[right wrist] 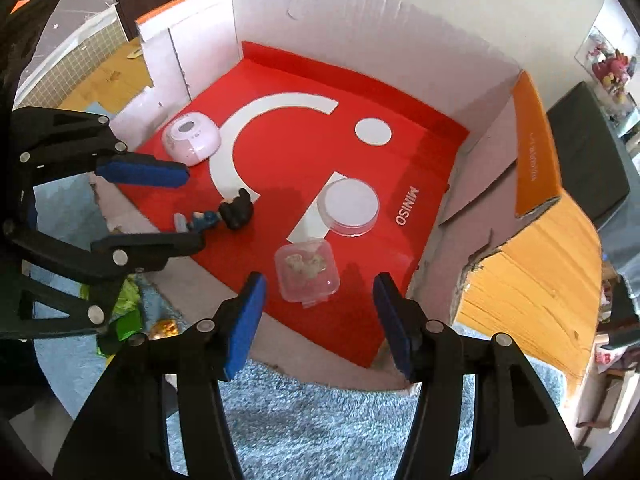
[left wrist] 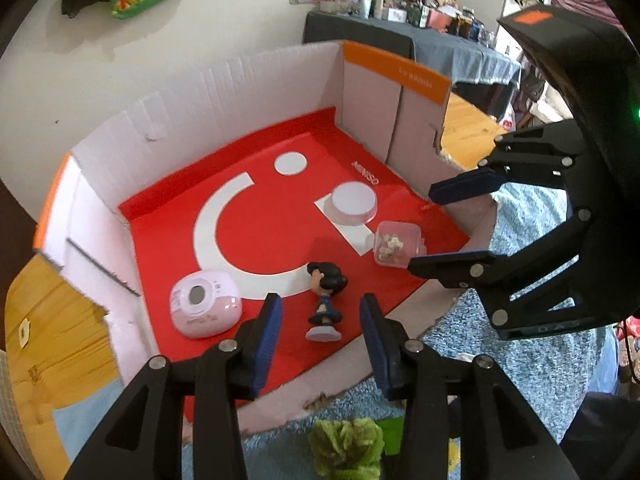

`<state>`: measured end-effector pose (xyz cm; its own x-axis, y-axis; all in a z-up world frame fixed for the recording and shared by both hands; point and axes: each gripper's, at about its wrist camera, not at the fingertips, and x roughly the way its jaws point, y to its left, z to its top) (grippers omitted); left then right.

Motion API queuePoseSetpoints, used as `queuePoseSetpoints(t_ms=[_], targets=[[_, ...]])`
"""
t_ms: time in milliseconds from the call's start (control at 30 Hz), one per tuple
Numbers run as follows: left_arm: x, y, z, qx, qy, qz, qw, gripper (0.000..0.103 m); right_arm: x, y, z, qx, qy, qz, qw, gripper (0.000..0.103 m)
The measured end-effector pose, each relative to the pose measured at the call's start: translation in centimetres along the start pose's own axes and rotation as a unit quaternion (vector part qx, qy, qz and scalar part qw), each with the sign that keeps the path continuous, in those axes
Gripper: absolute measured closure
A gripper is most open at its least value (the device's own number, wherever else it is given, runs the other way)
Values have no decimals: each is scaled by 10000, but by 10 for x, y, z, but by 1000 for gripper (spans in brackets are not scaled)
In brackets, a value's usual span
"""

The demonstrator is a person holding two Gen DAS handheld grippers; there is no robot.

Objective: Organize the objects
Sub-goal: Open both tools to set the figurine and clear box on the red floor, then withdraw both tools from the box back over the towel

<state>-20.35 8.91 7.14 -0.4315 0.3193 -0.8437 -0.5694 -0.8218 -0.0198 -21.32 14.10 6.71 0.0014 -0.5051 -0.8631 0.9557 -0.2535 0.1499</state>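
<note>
Red box floor [left wrist: 280, 240] with white shapes; pink device [left wrist: 205, 304]; blue gripper pads [right wrist: 244, 324].

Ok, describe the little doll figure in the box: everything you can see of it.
The figurine is small and looks like plastic: oversized head with black hair, dark blue dress, pale round base. It stands upright on the red floor of the cardboard box, near the open front edge, between the pink device and the clear container. Nothing grips it.

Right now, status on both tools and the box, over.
Left tool open, empty, above figurine. Right tool open, empty, above clear case. Pink device and round lid also in box. Nothing blocking.
</note>
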Motion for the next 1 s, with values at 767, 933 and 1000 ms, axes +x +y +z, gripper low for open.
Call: queuePoseSetpoints(t_ms=[767,933,1000], targets=[[-130,-14,-51,-612,-1279,599,9881,29,-93,39,-4,474,-1587,-25,9862,28],[-145,-19,-74,-749,-1408,651,9851,29,-106,51,-24,671,-1904,-9,9794,27],[-148,-21,-83,-828,-1465,680,9834,24,-107,53,-30,790,-2025,17,9761,23]])
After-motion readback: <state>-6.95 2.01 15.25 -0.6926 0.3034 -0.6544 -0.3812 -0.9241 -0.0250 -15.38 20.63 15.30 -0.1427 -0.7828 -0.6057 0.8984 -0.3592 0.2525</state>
